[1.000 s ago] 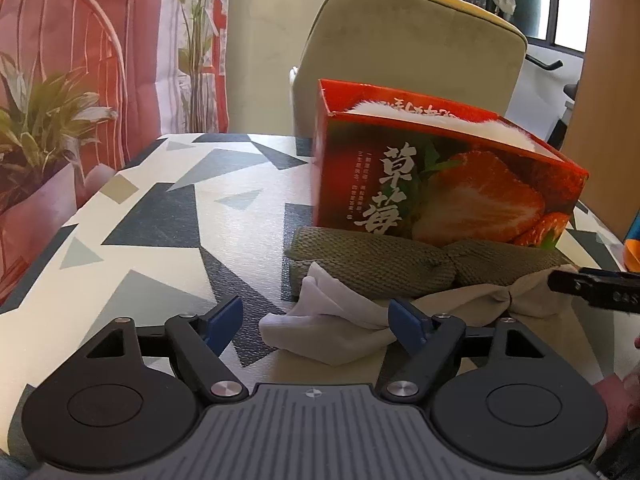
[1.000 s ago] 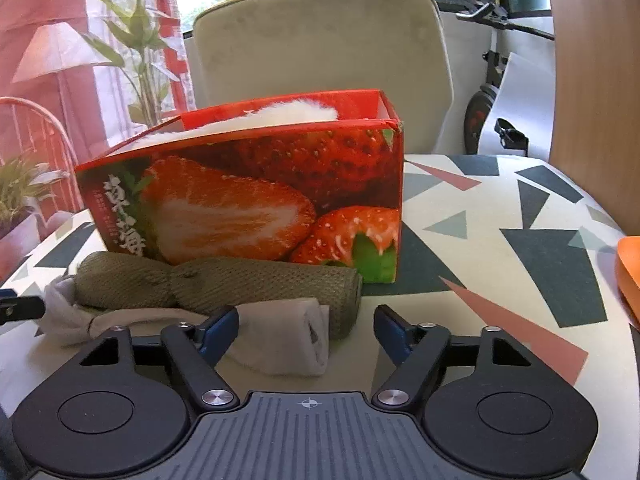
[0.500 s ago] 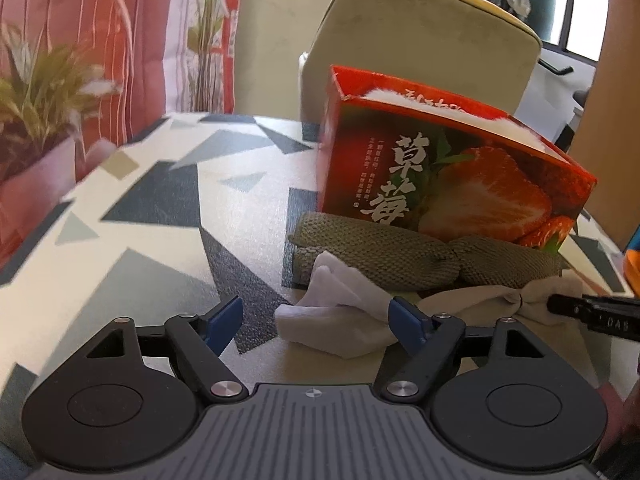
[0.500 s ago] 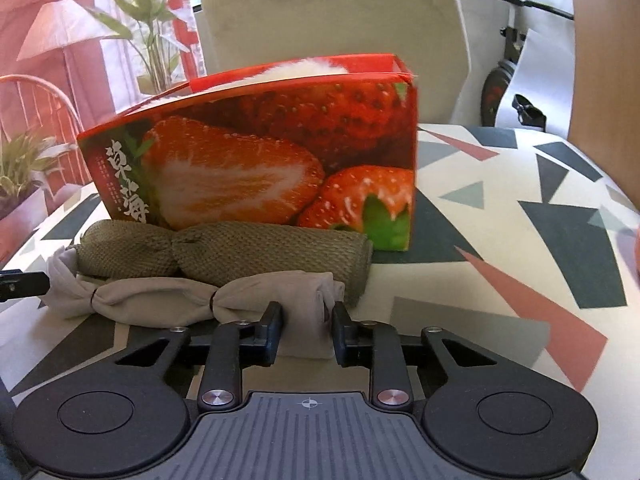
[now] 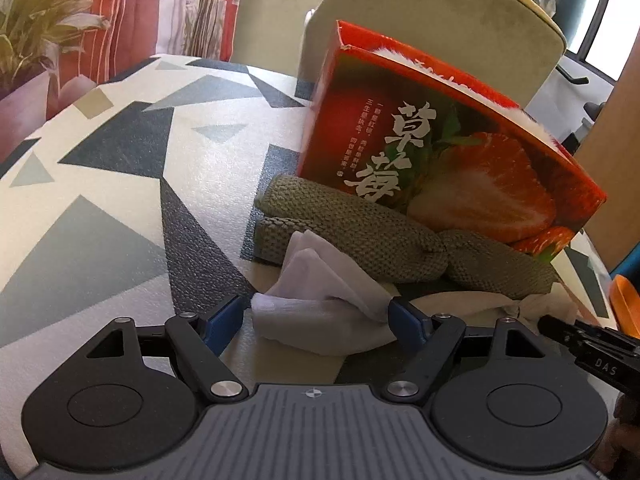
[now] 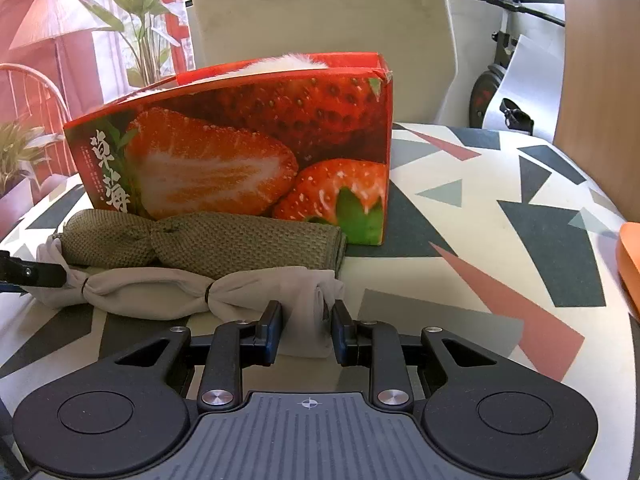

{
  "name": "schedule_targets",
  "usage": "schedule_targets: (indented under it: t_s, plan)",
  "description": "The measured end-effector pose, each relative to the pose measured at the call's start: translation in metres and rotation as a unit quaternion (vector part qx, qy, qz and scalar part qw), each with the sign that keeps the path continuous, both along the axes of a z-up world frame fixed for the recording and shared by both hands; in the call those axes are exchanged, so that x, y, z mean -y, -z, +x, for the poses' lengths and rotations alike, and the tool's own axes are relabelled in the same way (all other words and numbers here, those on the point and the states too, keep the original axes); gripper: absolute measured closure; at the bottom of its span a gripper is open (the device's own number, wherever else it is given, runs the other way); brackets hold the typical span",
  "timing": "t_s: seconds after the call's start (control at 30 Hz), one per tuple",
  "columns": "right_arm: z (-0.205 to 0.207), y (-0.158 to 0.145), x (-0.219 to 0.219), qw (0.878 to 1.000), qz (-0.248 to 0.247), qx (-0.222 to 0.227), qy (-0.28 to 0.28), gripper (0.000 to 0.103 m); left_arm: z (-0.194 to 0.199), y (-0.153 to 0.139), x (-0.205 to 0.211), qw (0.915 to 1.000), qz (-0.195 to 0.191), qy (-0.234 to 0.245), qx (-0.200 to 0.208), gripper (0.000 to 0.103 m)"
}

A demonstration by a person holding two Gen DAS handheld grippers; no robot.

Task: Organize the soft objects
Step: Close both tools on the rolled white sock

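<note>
A white cloth roll (image 6: 160, 292), tied with two dark bands, lies on the patterned table (image 6: 500, 240) in front of an olive knitted roll (image 6: 224, 240). My right gripper (image 6: 306, 330) is shut on the white roll's right end. In the left wrist view the roll's loose left end (image 5: 320, 320) lies between the blue pads of my left gripper (image 5: 314, 318), whose jaws are closing without pressing on it. Behind both rolls stands a red strawberry box (image 5: 440, 160) with something white and fluffy (image 6: 288, 60) inside. The olive roll (image 5: 360, 232) rests against the box.
A pale upholstered chair (image 6: 320, 20) stands behind the table. An orange object (image 6: 630, 256) sits at the table's right edge. Potted plants (image 5: 36, 32) and a red curtain are at the left. The table's left side (image 5: 120, 160) is bare.
My right jaws have closed onto the white roll's right end. My left gripper has come lower and nearer to the roll's left end, which now lies between its pads.
</note>
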State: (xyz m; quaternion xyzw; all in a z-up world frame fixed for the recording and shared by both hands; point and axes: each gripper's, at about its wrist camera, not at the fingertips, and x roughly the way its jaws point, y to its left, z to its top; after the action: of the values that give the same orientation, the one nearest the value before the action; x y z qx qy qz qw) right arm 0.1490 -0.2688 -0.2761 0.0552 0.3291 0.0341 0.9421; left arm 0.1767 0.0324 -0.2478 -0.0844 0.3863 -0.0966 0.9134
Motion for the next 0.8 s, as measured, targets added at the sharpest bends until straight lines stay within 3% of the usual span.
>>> schedule_targets:
  t_s: [0.27, 0.47, 0.57, 0.8]
  plan:
    - [0.001, 0.002, 0.0, 1.0, 0.0, 0.0, -0.001, 0.079, -0.002, 0.005, -0.022, 0.9987, -0.049, -0.009, 0.014, 0.039]
    - [0.001, 0.001, 0.0, 1.0, -0.003, 0.0, -0.001, 0.079, -0.004, 0.007, -0.021, 0.9989, -0.04, 0.002, 0.026, 0.042]
    - [0.001, 0.002, 0.0, 1.0, -0.004, 0.0, -0.001, 0.079, -0.005, 0.008, -0.017, 0.999, -0.032, 0.011, 0.028, 0.059]
    - [-0.001, 0.0, 0.001, 1.0, 0.007, -0.006, -0.003, 0.079, -0.011, 0.002, -0.018, 0.9983, -0.03, 0.02, 0.045, 0.078]
